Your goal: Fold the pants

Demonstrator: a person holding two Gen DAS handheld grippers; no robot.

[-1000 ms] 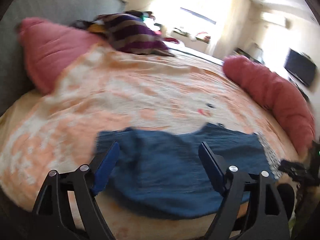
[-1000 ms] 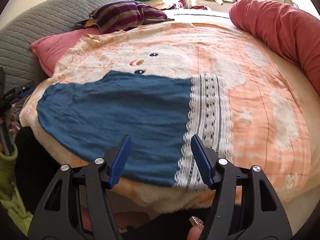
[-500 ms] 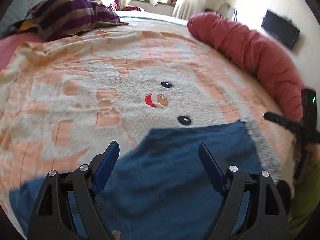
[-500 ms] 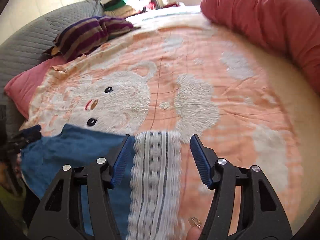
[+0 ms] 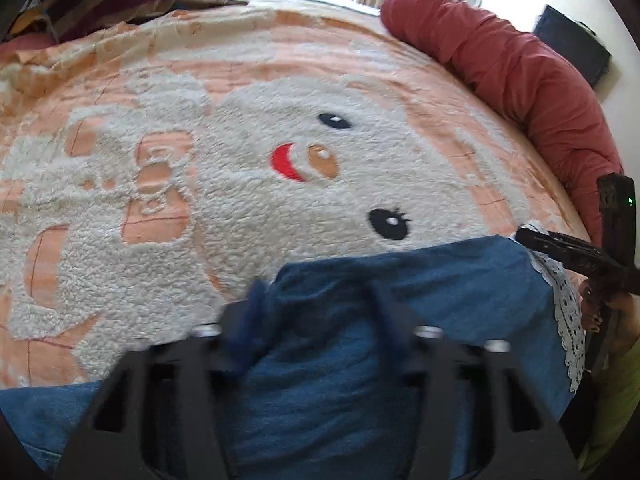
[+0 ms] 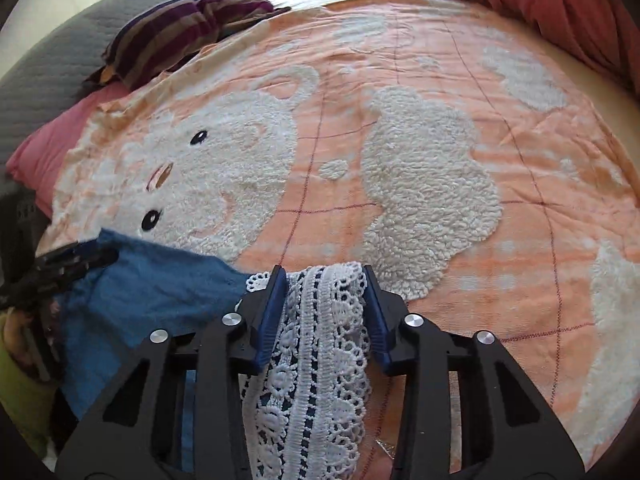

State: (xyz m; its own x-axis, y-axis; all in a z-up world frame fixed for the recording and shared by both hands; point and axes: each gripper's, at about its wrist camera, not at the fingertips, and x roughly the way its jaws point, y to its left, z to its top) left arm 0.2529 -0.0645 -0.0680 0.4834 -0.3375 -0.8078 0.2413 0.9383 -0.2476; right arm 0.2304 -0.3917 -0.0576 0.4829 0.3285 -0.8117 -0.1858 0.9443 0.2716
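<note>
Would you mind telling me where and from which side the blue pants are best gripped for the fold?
Grip the blue pants at their far edge, one end each. The right gripper, closing, has the bunched white lace hem between its fingers; the left gripper, closing, straddles blue cloth. Coming from the near bedside suits the flat-lying garment.

A peach bear-print blanket [image 5: 240, 208] lies between a red bolster [image 5: 520, 80] and a striped pillow [image 6: 180, 36].

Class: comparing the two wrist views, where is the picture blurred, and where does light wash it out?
Left wrist view: left gripper smeared by motion blur, bright window glare above. Right wrist view: sharp white lace hem between the closing right gripper; fisheye bends the bed.
</note>
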